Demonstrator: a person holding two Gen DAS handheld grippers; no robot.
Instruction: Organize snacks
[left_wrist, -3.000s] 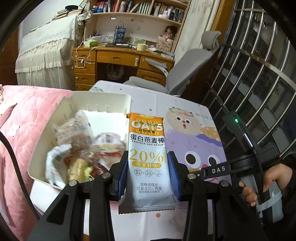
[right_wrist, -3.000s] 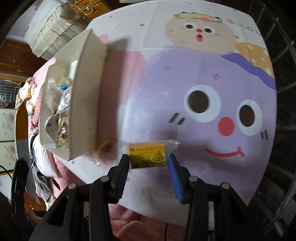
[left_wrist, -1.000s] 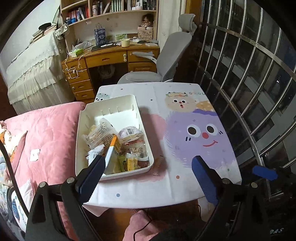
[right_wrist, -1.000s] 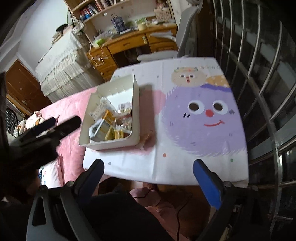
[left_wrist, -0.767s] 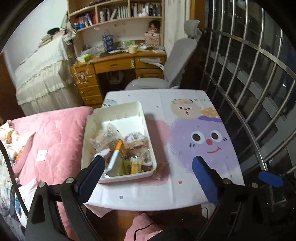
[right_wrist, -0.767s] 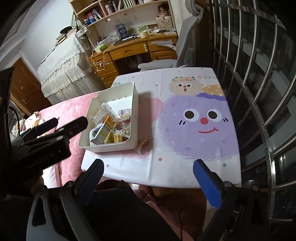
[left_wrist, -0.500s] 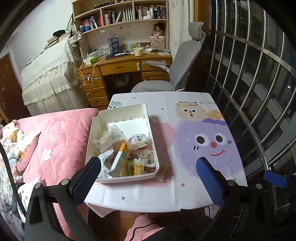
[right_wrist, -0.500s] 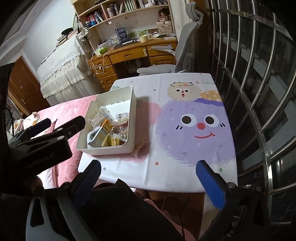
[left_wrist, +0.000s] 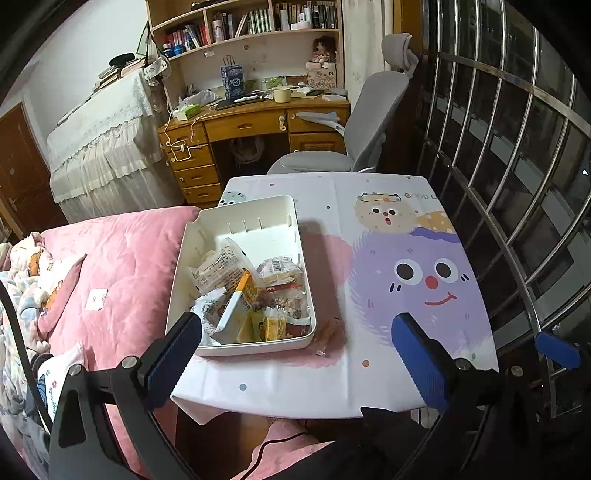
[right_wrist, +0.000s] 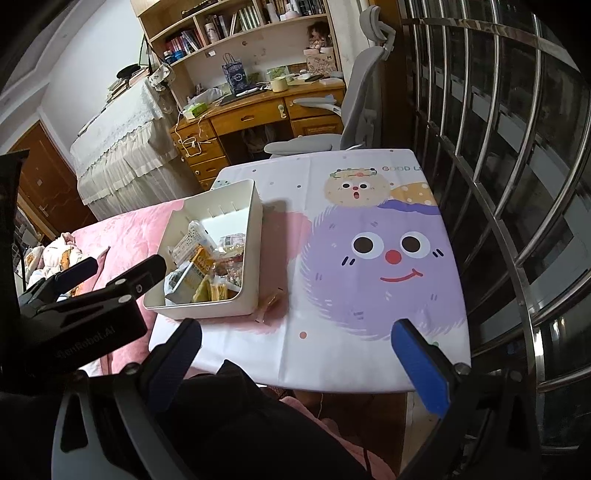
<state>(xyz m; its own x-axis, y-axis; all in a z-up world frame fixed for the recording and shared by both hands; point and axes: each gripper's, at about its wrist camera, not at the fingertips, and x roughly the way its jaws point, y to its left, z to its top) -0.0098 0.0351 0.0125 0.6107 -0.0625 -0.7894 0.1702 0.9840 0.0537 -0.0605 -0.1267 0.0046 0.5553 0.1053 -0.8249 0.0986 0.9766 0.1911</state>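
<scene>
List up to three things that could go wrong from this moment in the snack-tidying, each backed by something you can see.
1. A small wrapped snack lies on the tablecloth beside the white bin, so it may be missed.
2. The white bin sits at the table's edge beside the pink bedding; a nudge could tip it.
3. The oat bar packet leans on the pile and might slide out.

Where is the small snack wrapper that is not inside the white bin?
In the left wrist view, the wrapper lies on the tablecloth just right of the white bin, at its near corner, left of the purple cartoon face.
</scene>
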